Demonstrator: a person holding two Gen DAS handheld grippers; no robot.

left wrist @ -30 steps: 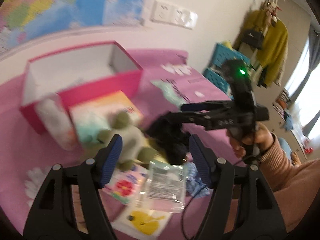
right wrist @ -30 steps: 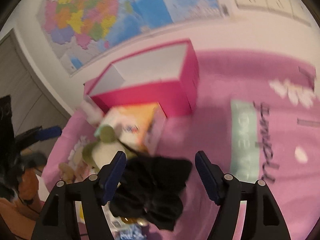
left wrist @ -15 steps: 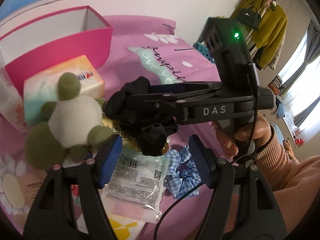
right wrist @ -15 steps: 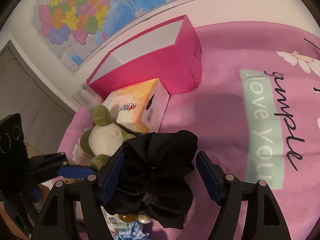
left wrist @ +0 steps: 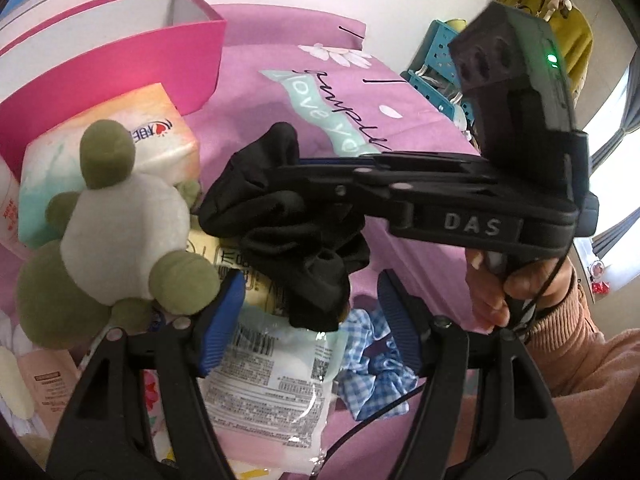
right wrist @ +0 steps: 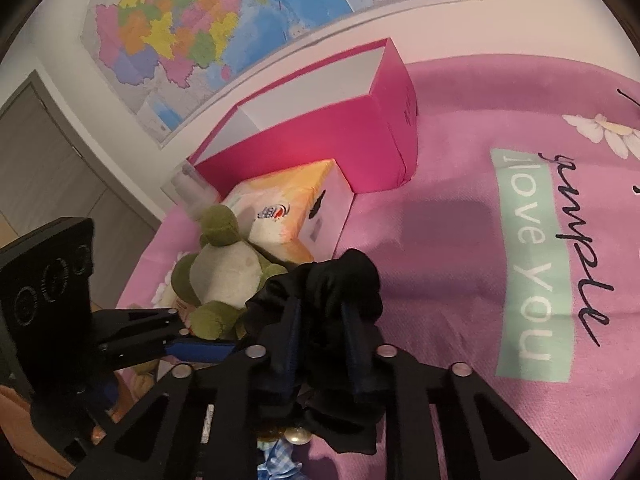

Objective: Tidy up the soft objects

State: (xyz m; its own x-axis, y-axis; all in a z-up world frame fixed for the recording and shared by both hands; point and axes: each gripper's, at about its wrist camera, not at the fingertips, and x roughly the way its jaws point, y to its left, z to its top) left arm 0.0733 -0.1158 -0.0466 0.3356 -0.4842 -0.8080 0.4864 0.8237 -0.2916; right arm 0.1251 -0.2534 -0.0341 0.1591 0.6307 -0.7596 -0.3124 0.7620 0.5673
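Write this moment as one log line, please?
right gripper: closing on black scrunchie | left gripper: closing, nothing gripped, above clear packet | pink box: empty

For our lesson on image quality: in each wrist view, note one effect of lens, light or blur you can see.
Left wrist view: fisheye bends the pink open-topped box, daylight blows out the window at right, and the green and white plush toy looks slightly soft. Right wrist view: the wall map curves, dark vignette fills the corners, and a soft shadow lies on the pink printed cloth.
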